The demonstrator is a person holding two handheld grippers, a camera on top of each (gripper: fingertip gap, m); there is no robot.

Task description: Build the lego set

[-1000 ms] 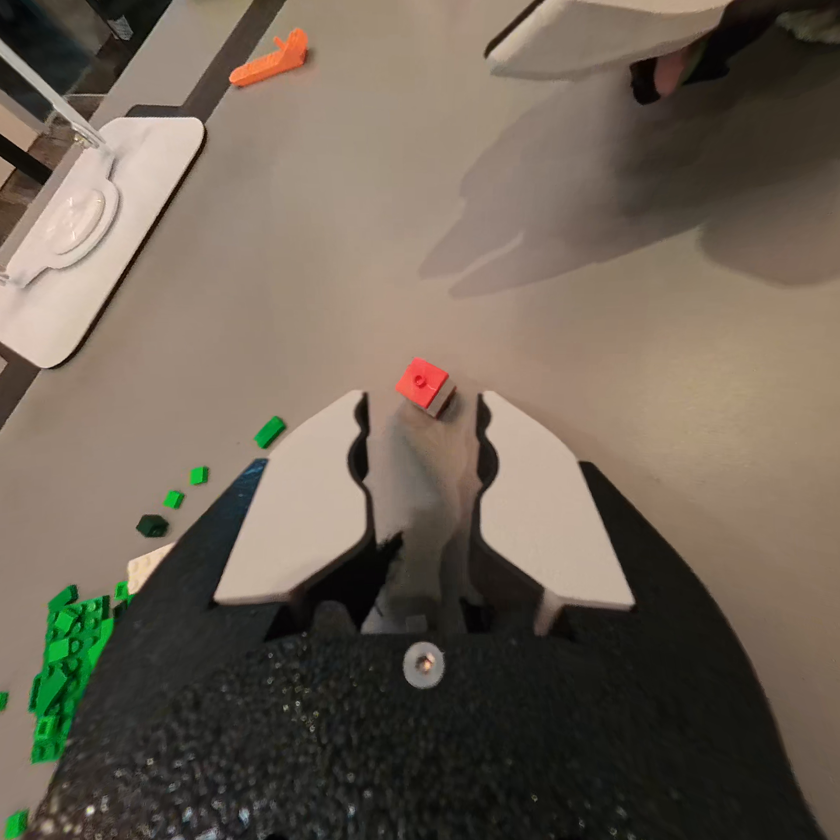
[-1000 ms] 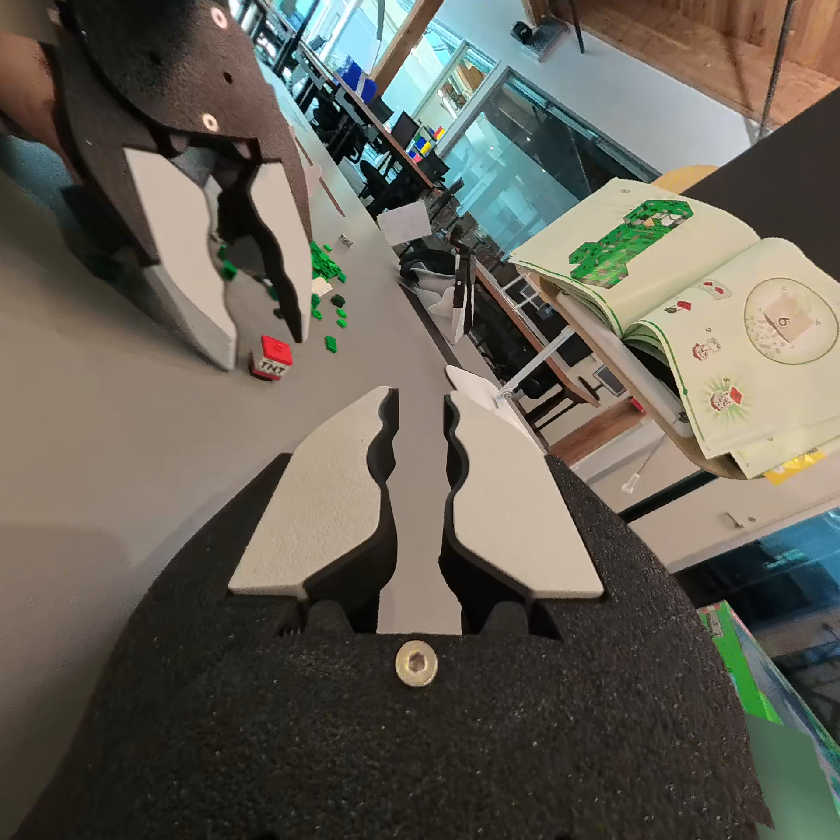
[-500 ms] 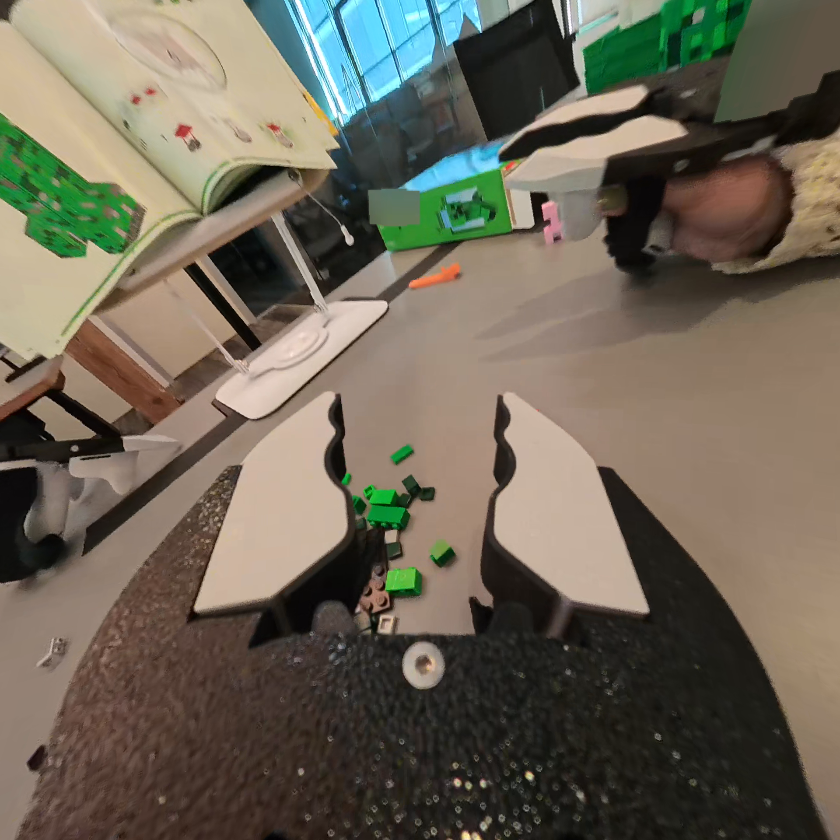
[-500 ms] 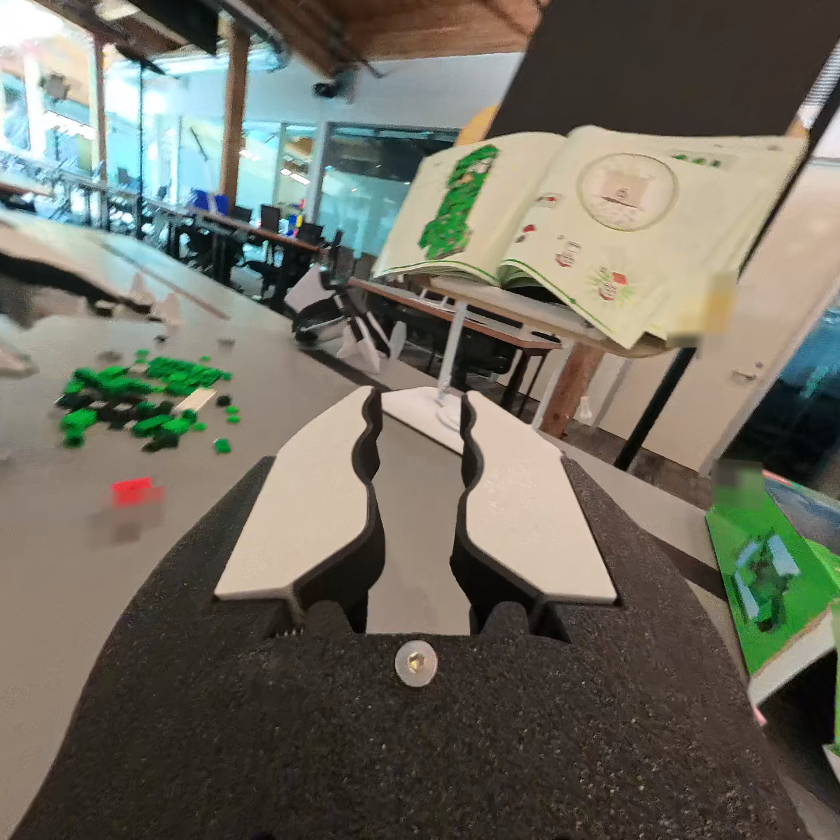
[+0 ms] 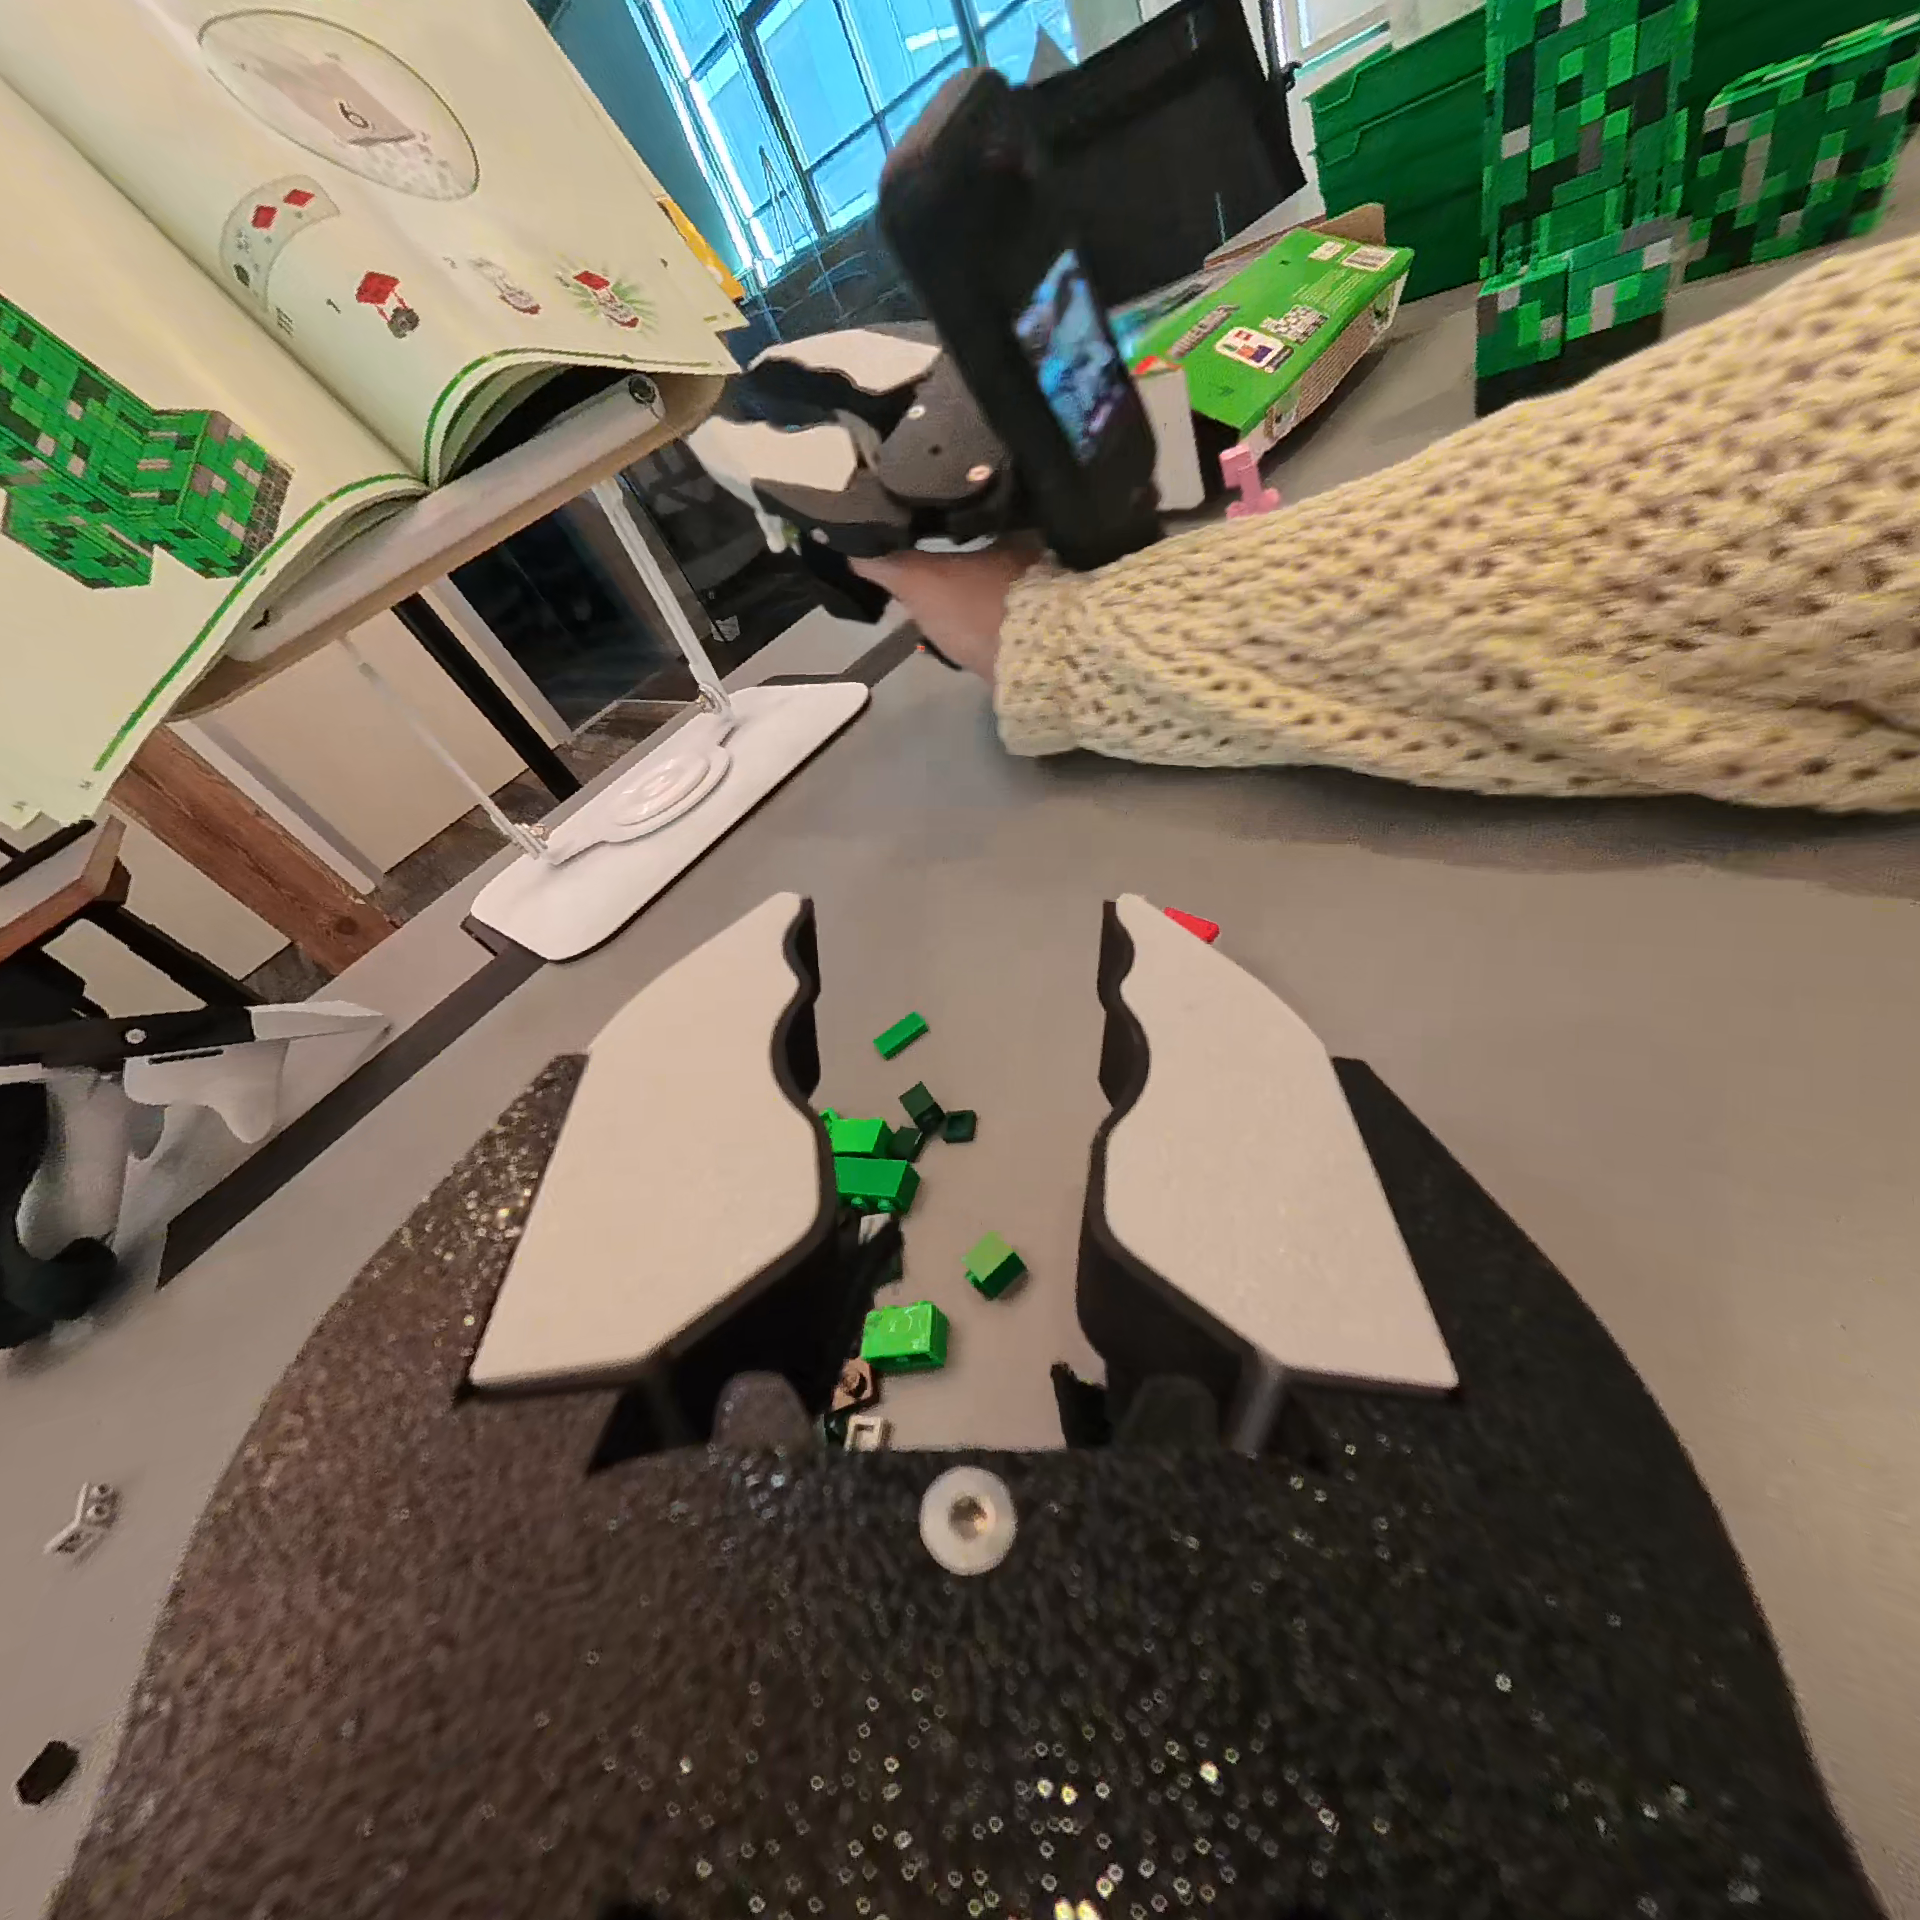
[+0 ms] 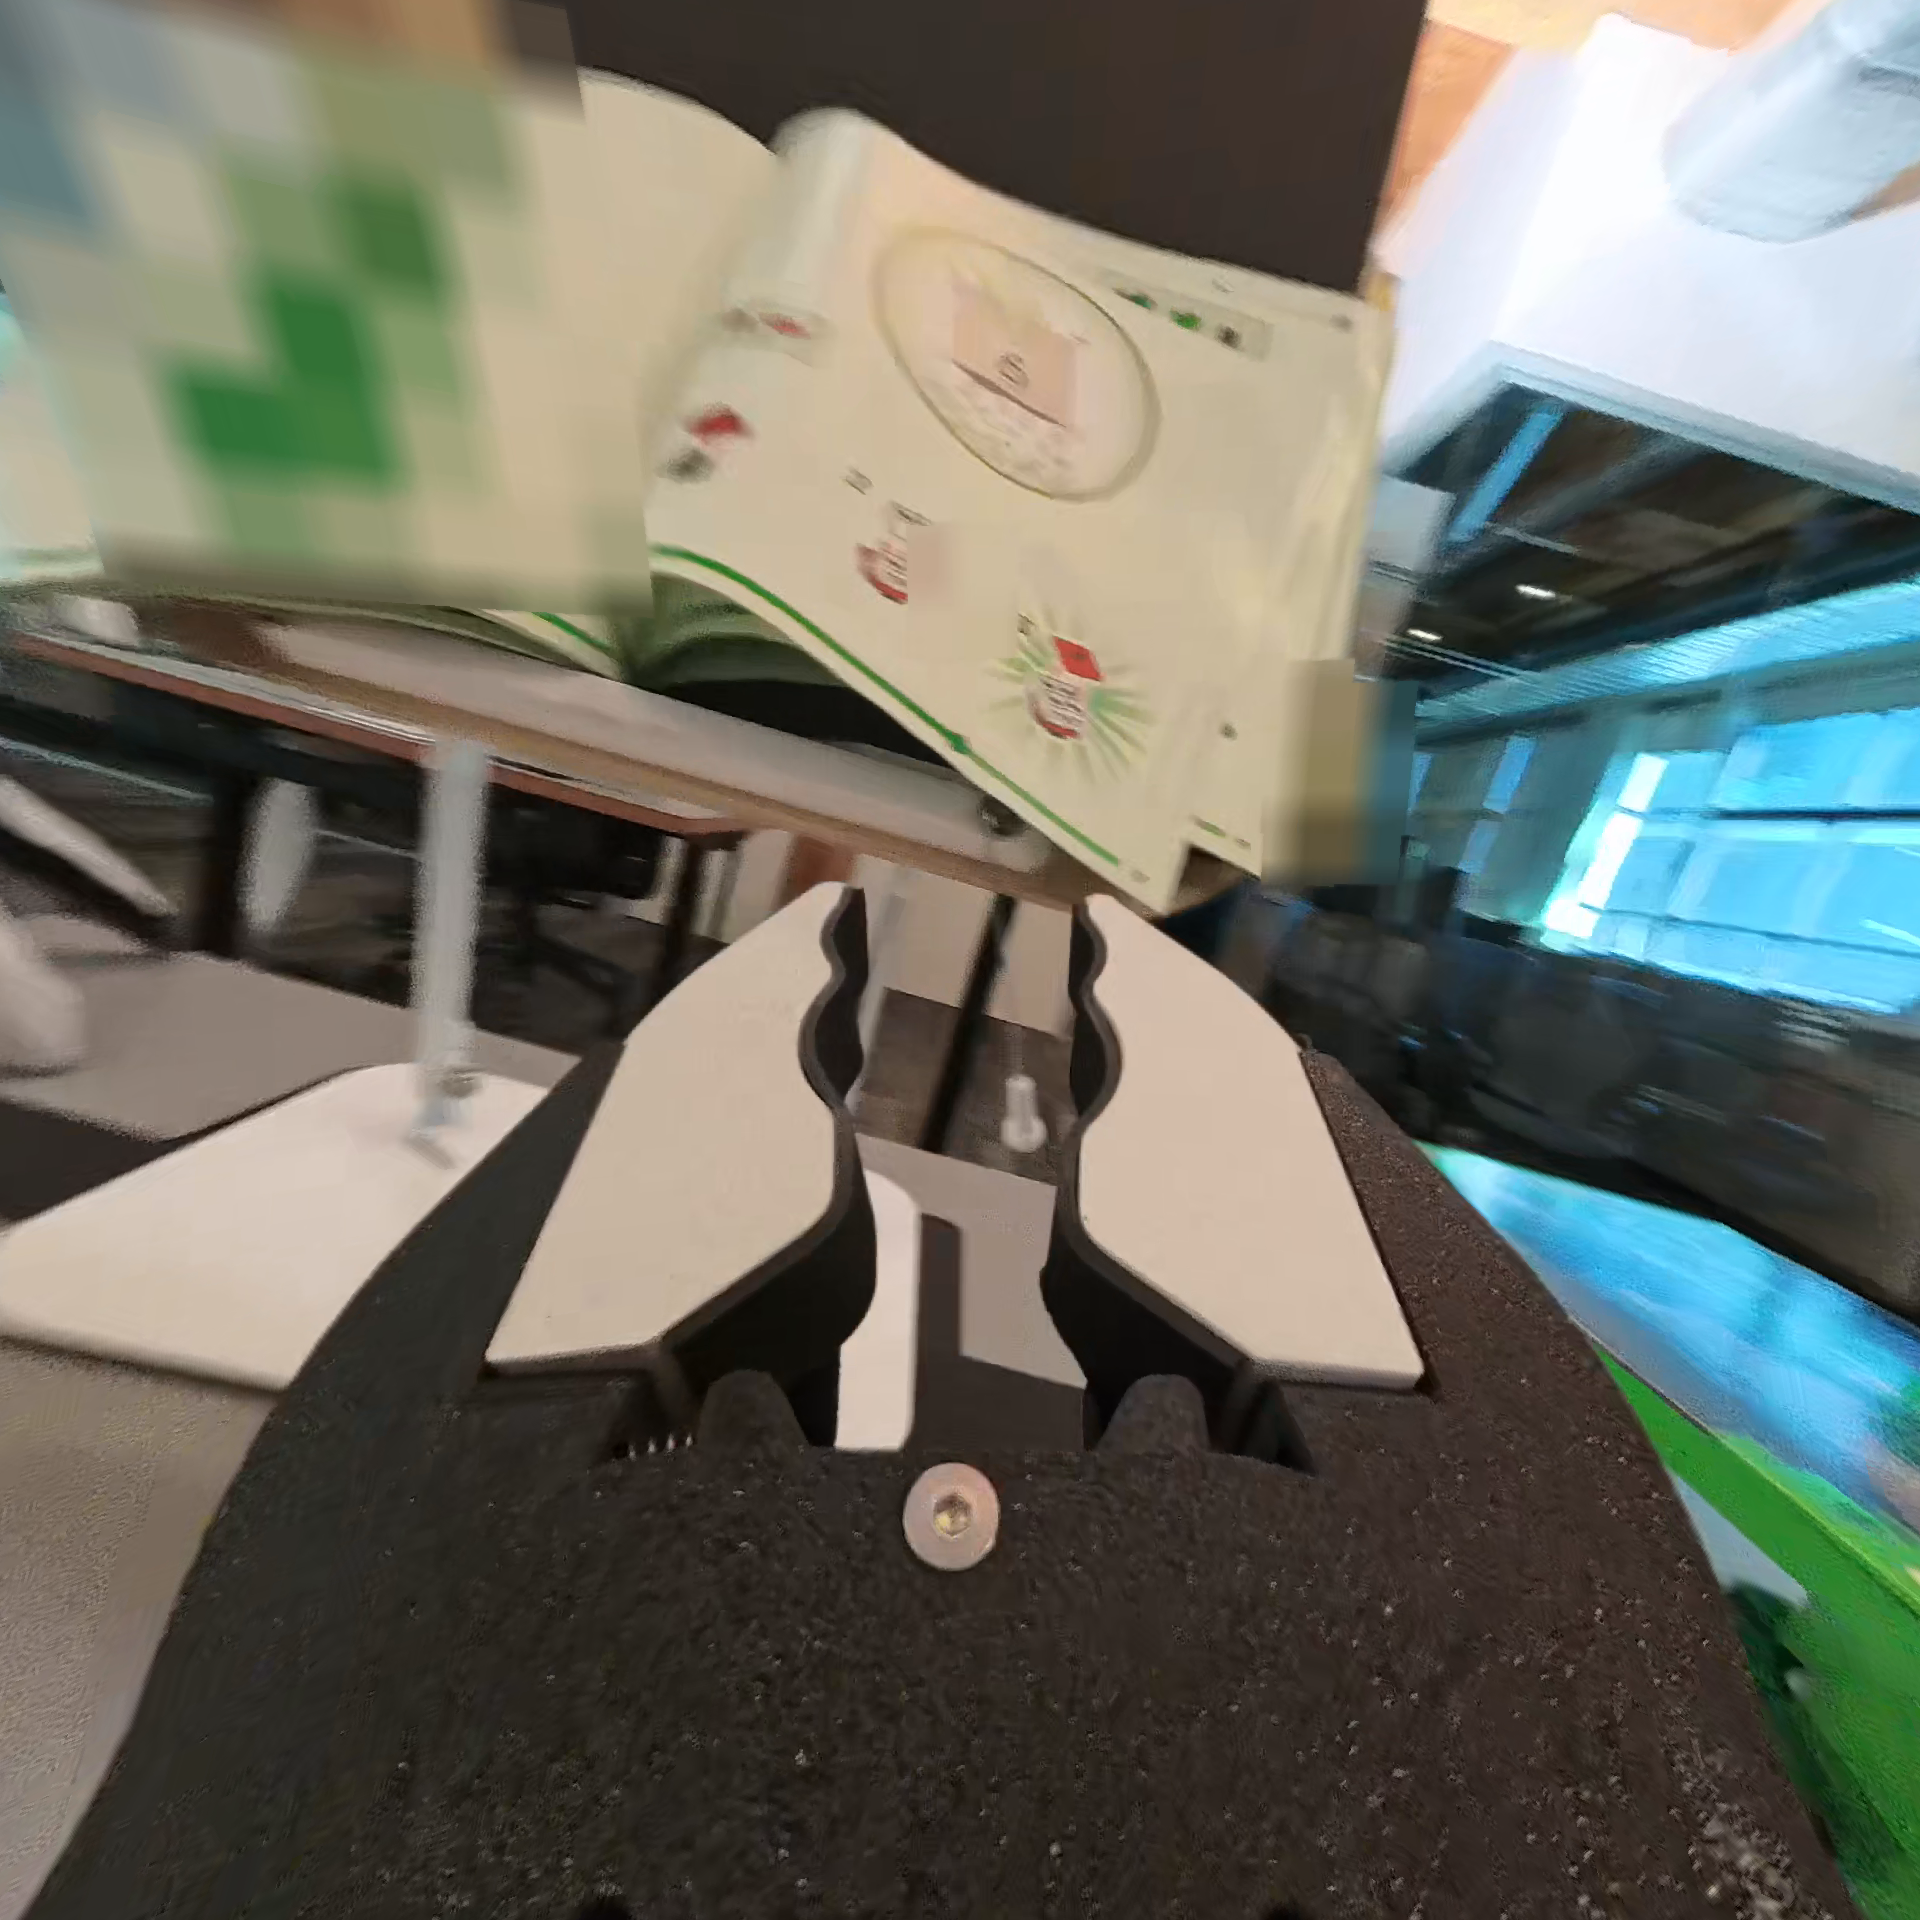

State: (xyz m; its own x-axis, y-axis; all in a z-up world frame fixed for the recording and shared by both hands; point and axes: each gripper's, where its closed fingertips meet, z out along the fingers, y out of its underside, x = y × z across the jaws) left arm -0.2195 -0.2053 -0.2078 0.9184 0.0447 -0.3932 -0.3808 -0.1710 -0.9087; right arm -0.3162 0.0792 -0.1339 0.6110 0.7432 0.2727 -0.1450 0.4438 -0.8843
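Observation:
My left gripper (image 5: 956, 920) is open and empty, low over the grey table (image 5: 1558, 1039), with several loose green bricks (image 5: 878, 1169) between its fingers. A small red brick (image 5: 1192, 923) lies just past its right fingertip. My right gripper (image 6: 961, 914) is open and empty, pointing at the open instruction booklet (image 6: 987, 436) on its stand. It also shows in the left wrist view (image 5: 821, 436), held in a hand with a knitted sleeve (image 5: 1455, 623), close to the booklet's (image 5: 260, 312) right page edge.
The stand's white base plate (image 5: 665, 821) sits at the table's far edge. A green set box (image 5: 1278, 312), a pink piece (image 5: 1242, 480) and a large green blocky figure (image 5: 1662, 156) stand at the back right. Small grey pieces (image 5: 83, 1517) lie at the left. Across from one pair of fingers to the other is roughly 30 cm.
My left gripper swung from above the red brick to low over the green bricks, jaws wider. My right gripper turned and rose toward the booklet's right page and opened wider.

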